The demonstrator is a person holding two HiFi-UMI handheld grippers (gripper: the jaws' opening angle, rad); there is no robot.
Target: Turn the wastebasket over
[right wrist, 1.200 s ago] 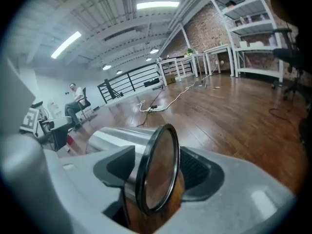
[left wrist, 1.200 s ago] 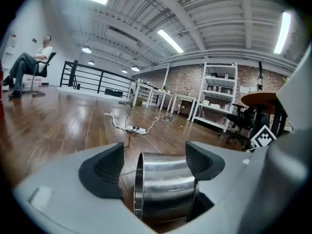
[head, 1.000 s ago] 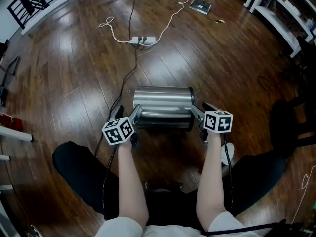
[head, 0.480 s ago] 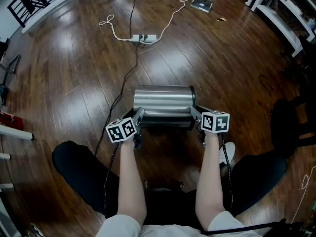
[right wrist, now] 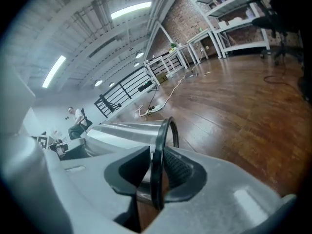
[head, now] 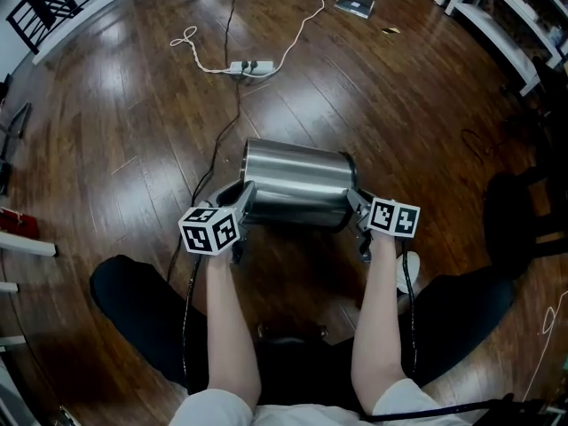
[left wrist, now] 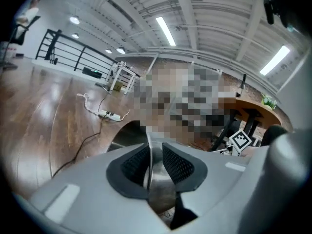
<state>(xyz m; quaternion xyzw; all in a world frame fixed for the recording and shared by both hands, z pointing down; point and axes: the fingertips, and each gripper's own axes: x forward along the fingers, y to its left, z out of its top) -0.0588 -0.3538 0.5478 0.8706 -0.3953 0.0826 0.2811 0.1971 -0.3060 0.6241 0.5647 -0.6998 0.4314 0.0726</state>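
**A:** Where's the basket?

**B:** The basket (head: 297,185) lies on its side on the floor (head: 124,122), straight ahead of the person and between the two grippers.

**A:** And the grips?

**B:** The left gripper (head: 240,201) has just been closing, and its jaws now pinch the thin steel edge (left wrist: 155,167) at the left end. The right gripper (head: 357,204) has also just been closing, and its jaws are clamped on the black ring (right wrist: 157,145) at the right end. So both ends are held.

**A:** Which step is that?

**B:** I'd say the grasp is made and the turn is at its very start. The basket doesn't stand on either end yet.

**A:** What does the next move need?

**B:** Probably raising one end and swinging it round, with both wrists rolling together. The pads hold only narrow rims of polished steel, so a slack grip could let it slip. I can't say for sure which end is the mouth.

**A:** Any writing?

**B:** None I can read. The steel shows no label, and the power strip (head: 248,66) is too small to tell. The cubes (head: 210,231) carry only black-and-white square patterns, not letters.
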